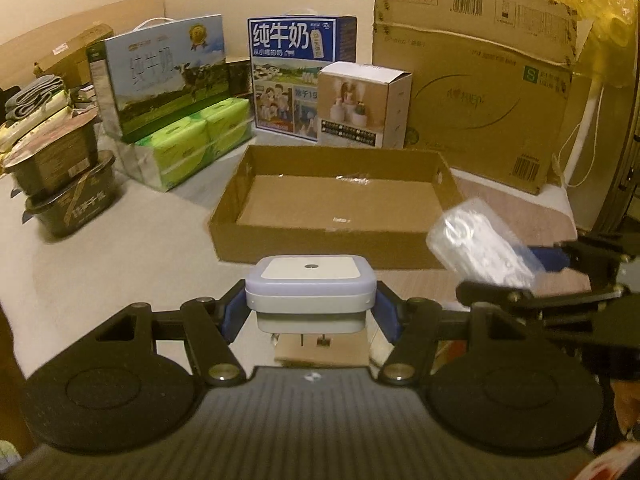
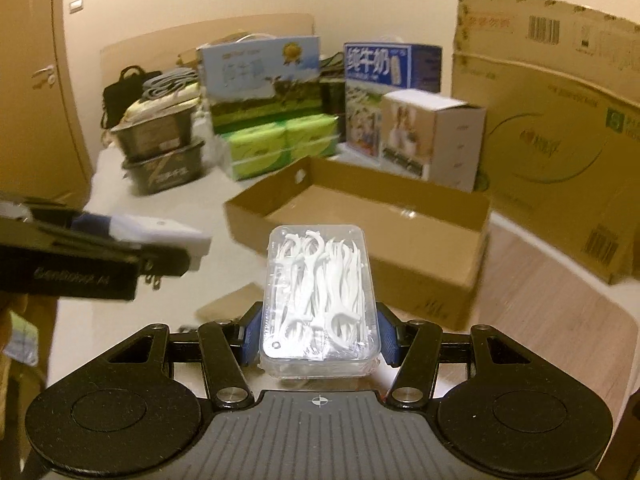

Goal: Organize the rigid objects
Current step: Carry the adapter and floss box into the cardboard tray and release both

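Left gripper (image 1: 311, 312) is closed on a plug light (image 1: 311, 292), a square white device with a rounded lid, a small dark dot on top and metal prongs under it; the blue pads press its two sides. It is held in the air above the counter (image 1: 120, 248), just in front of the tray (image 1: 332, 248).

Right gripper (image 2: 319, 334) is clamped on a floss box (image 2: 318, 300), a clear plastic case full of white floss picks. The pads grip its near end, and the far end points toward the tray. In the left view this box is only a blurred shiny shape at the right edge.

The tray is a low, open cardboard box with a hole in a side wall. Inside I see only a bit of clear tape on the bottom.

Behind it stand a white carton (image 1: 364, 106), a blue milk box (image 1: 300, 76) and a big brown carton (image 1: 472, 80). To the left, a second milk box (image 1: 160, 76) lies on green tissue packs (image 1: 192, 144), and two dark tubs (image 1: 60, 184) are stacked beside them. What the tubs hold I cannot tell. A flat cardboard piece (image 1: 320, 350) lies under the plug light, mostly hidden.
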